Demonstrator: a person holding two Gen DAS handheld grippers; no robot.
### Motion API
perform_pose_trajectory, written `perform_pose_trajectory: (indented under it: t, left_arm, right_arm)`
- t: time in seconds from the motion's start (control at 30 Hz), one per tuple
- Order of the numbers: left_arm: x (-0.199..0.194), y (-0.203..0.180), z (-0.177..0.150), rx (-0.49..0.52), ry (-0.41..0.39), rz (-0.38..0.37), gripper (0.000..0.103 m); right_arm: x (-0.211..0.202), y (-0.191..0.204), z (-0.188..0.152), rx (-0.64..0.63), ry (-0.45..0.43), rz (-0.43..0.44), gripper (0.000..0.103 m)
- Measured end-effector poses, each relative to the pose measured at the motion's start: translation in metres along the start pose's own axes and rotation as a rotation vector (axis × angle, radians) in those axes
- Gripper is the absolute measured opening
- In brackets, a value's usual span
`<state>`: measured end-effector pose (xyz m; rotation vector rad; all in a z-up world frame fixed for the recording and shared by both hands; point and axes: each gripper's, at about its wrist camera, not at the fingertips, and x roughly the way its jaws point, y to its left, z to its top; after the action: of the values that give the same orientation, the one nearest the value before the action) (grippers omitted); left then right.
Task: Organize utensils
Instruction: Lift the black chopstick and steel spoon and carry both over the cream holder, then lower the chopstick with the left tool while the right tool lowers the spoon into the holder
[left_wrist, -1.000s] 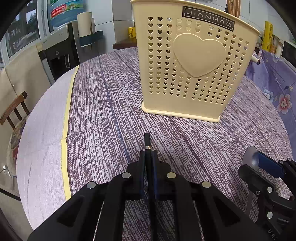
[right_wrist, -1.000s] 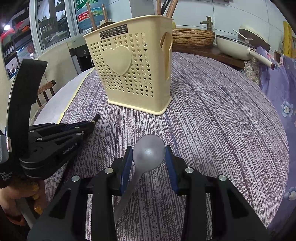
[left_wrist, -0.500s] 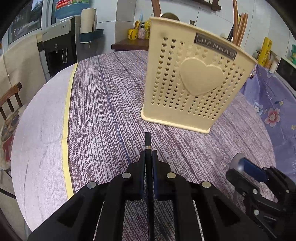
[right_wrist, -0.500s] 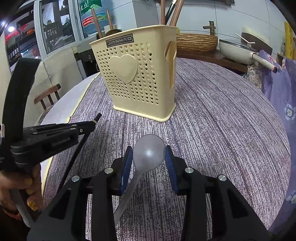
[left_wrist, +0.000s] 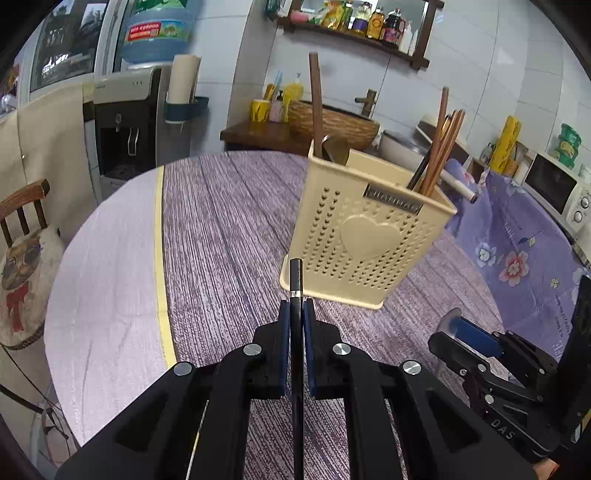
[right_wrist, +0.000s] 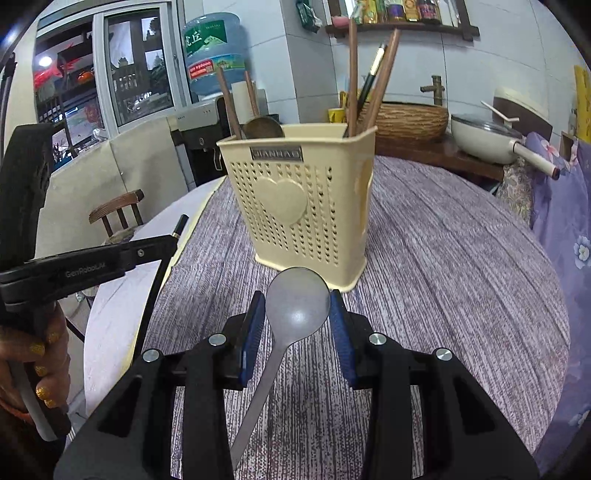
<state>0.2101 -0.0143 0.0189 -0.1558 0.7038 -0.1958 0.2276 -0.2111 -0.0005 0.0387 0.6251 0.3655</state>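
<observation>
Cream perforated plastic utensil basket (left_wrist: 365, 236) at frame centre on purple-clothed counter (left_wrist: 229, 221), left gripper (left_wrist: 295, 317) jaws clamped on black chopstick (left_wrist: 296, 280), right gripper (right_wrist: 297, 325) jaws gripping grey metal spoon (right_wrist: 295, 302)

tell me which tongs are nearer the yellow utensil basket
Roughly level; I cannot tell. Left tongs, holding a black chopstick, and right tongs, holding a spoon, both sit just short of the basket.

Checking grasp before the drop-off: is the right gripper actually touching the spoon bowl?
Touching. The right wrist view shows the spoon bowl wedged between the right gripper's blue pads, both edges meeting them with no gap, held above the table.
</observation>
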Motion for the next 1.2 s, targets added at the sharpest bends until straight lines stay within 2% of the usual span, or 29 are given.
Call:
perform_pose_trajectory:
  t: [0.17,0.47,0.9,1.2]
  left_arm:
    - [-0.019,-0.001,0.005,0.007,-0.045,-0.017,0.008]
    - [-0.049,0.0,0.016,0.005,-0.132,-0.05,0.008]
    - [-0.056,-0.004,0.02,0.033,-0.162,-0.058,0.008]
    - [-0.065,-0.007,0.035,0.058,-0.189,-0.074,0.008]
  right_arm:
    - [-0.011,0.004,0.01,-0.002,-0.023,0.029,0.036]
    - [-0.029,0.015,0.024,-0.055,-0.068,0.033,0.036]
    - [-0.03,0.019,0.027,-0.061,-0.072,0.052,0.036]
    - [-0.038,0.019,0.049,-0.069,-0.098,0.087,0.036]
